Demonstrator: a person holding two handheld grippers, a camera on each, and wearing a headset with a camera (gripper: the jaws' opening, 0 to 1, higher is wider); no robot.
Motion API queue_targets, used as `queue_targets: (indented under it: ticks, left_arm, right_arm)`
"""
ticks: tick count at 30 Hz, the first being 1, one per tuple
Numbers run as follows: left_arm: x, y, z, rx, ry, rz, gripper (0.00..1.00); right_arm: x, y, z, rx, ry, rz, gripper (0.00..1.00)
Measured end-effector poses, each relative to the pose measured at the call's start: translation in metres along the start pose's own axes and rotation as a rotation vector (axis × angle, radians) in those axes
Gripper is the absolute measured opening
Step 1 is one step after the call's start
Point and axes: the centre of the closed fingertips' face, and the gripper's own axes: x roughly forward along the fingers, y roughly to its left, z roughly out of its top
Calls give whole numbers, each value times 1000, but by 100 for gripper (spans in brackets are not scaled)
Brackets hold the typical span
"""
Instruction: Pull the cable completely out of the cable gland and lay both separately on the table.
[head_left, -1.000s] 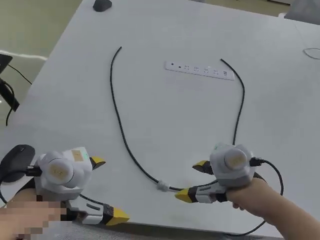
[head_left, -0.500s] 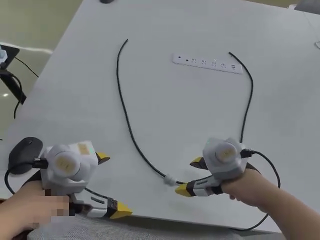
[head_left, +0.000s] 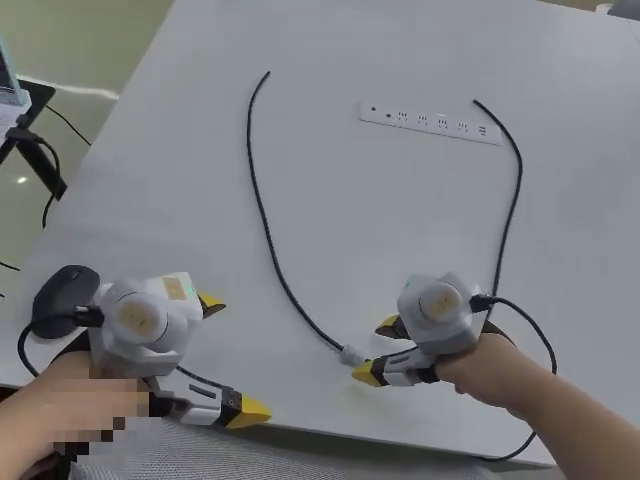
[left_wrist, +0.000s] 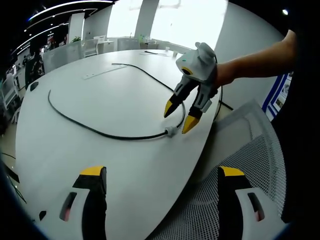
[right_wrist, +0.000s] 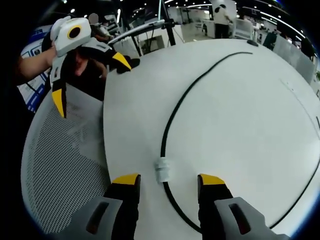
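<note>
1. Firstly, at left: left tongs (head_left: 230, 355) spread wide, gripping nothing, hovering over the near edge of the white table (head_left: 330, 200).
2. In the middle: black cable (head_left: 262, 230) lying in a wide loop on the table, threaded through the white cable gland (head_left: 352, 355) near the front edge.
3. At right: right tongs (head_left: 375, 350) parted, one tip either side of the cable gland, not clamping it.

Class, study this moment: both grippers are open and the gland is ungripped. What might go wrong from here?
1. The cable gland lies near the front edge of the table; a nudge from the open right gripper might knock it off.
2. The left gripper is open and apart from the cable; pulling one-handed would likely drag cable and gland together.
</note>
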Motion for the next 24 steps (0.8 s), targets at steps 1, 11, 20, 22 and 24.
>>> queue_targets:
  ticks: [1,11,20,22,24]
  left_arm:
    - [0,1,-1,0,0,1,93]
    - [0,0,-5,21,23,-15,94]
    - [-2,0,-8,25,34,-20,91]
    - [-3,1,-9,25,36,-20,91]
    - [-3,1,-9,25,35,-18,91]
  right_arm:
    - [0,1,0,-7,3,1,42]
    - [6,5,-4,-51,38,9,25]
    - [8,4,-4,-76,50,5,14]
    - [9,4,-5,-76,56,7,14]
    - [10,4,-5,-82,57,8,13]
